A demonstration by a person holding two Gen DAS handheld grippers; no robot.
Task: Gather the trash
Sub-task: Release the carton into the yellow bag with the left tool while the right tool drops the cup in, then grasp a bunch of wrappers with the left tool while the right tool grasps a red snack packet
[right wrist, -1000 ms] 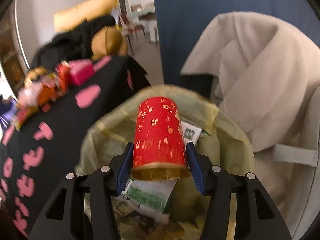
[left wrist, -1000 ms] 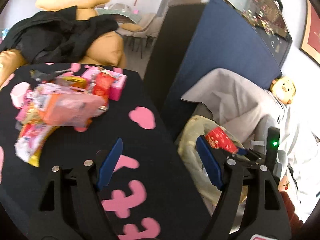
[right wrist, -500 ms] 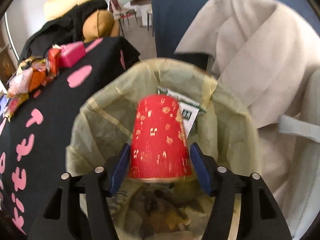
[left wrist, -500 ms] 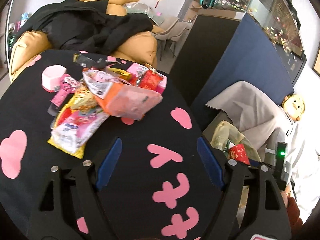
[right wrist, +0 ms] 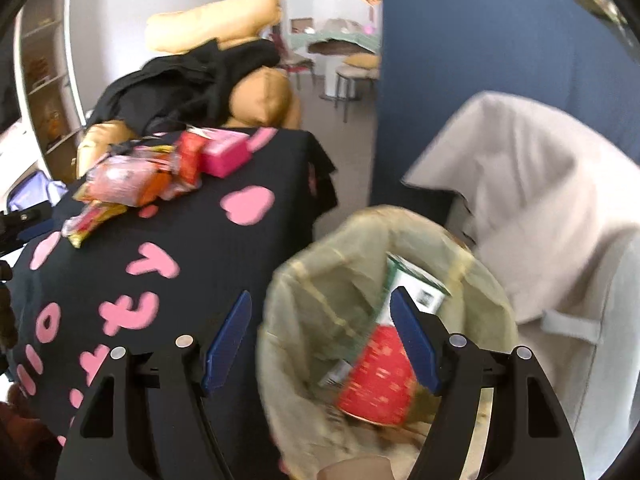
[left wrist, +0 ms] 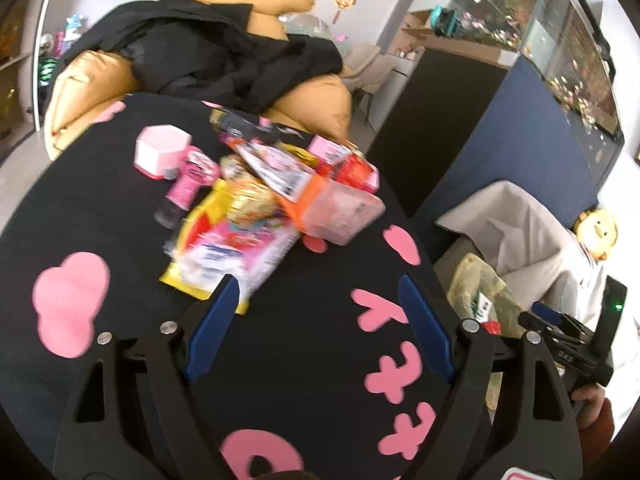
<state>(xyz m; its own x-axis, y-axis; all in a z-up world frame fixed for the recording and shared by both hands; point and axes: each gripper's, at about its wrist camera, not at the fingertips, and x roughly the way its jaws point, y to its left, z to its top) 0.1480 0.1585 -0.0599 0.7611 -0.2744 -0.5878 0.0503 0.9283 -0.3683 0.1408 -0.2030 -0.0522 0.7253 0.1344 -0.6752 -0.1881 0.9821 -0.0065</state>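
Note:
A heap of snack wrappers and small boxes (left wrist: 256, 216) lies on the black table cloth with pink shapes (left wrist: 120, 208). My left gripper (left wrist: 316, 284) hovers open just in front of that heap, with nothing between its fingers. The yellowish trash bag (right wrist: 372, 216) stands beside the table. A red patterned paper cup (right wrist: 380, 376) lies loose inside it, next to a green and white carton (right wrist: 416, 284). My right gripper (right wrist: 320, 296) hangs over the bag's left rim. Its jaws are opening and the pads touch nothing. The wrapper heap (right wrist: 132, 184) shows far left in the right wrist view.
A beige cloth-draped seat (right wrist: 540, 200) stands right of the bag, and a blue partition (right wrist: 460, 60) behind it. Orange cushions under a black garment (left wrist: 224, 52) sit past the table's far edge. A doll (left wrist: 596, 232) lies on the seat.
The right gripper opened and the red cup dropped out of it into the bag; that gripper then rose and swung left. The left gripper moved over the table toward the heap.

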